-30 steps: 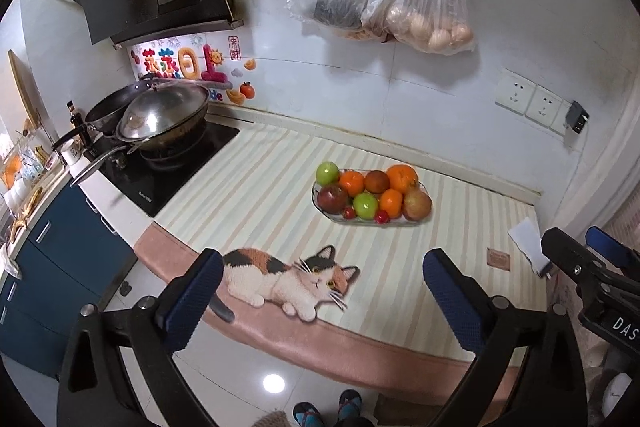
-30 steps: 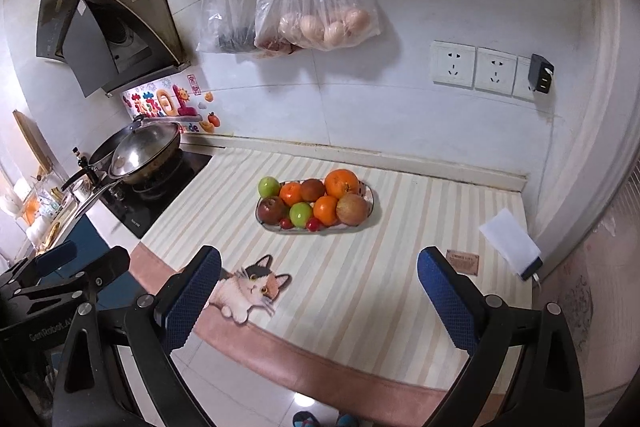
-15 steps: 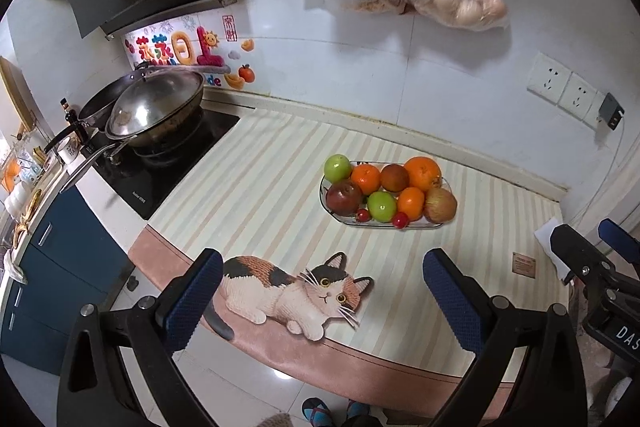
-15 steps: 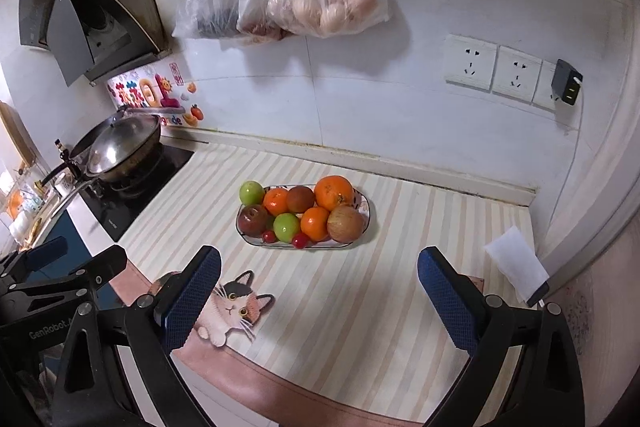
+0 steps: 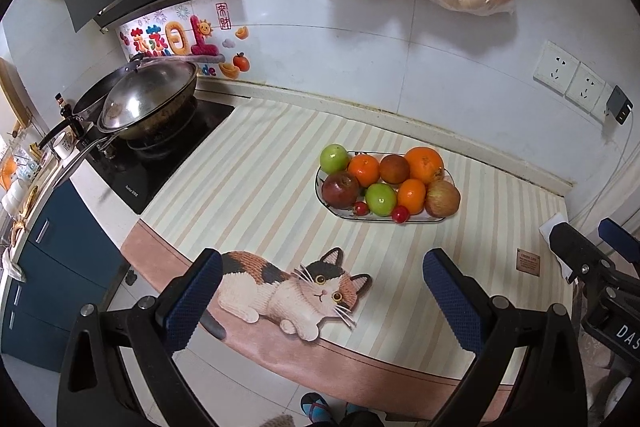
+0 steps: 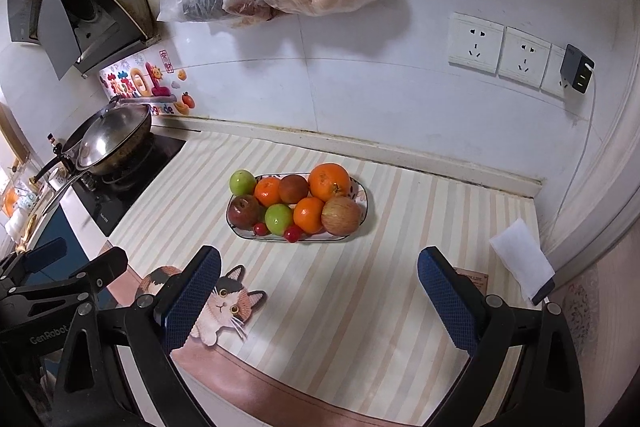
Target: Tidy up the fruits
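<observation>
Striped mat (image 5: 256,187) holds a plate (image 6: 356,227) of fruit (image 6: 296,203) at the far side; left gripper (image 5: 320,301) and right gripper (image 6: 320,301) hover near, both wide open, empty.

"GenRobot" on left tool (image 6: 48,337), "DAS" on right tool (image 5: 624,331), "茨茨日上" wall sticker (image 5: 176,41)

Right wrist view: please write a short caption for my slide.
Open right gripper above a striped mat, facing a fruit plate.
</observation>
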Available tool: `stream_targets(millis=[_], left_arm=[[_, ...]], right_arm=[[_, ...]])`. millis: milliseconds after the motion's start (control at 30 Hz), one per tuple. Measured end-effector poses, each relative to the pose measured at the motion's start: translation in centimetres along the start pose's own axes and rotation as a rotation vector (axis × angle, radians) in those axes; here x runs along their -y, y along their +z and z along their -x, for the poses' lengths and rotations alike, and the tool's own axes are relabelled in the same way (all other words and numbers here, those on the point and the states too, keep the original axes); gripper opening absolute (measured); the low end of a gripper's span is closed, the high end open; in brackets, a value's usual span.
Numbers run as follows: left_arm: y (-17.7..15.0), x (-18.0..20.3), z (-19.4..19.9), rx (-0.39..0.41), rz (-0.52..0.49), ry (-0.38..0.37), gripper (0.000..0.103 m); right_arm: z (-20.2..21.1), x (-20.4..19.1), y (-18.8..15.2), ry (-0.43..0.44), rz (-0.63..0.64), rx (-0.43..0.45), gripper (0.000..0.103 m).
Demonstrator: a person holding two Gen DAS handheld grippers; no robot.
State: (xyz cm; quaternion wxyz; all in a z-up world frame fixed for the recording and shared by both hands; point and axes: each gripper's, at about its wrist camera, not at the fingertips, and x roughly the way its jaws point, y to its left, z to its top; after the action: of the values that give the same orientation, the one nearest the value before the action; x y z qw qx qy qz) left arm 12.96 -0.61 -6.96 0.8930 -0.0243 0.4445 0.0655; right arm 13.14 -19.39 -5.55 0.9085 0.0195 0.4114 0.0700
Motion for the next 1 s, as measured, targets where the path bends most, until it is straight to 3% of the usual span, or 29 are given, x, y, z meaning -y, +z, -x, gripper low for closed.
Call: stream_targets(millis=[1000], left_arm=[[0.35, 0.70, 0.86, 0.025, -0.001, 0.000, 0.103]], right_arm=[[0.75, -0.05, -0.09, 0.015, 0.002, 0.010, 0.101]])
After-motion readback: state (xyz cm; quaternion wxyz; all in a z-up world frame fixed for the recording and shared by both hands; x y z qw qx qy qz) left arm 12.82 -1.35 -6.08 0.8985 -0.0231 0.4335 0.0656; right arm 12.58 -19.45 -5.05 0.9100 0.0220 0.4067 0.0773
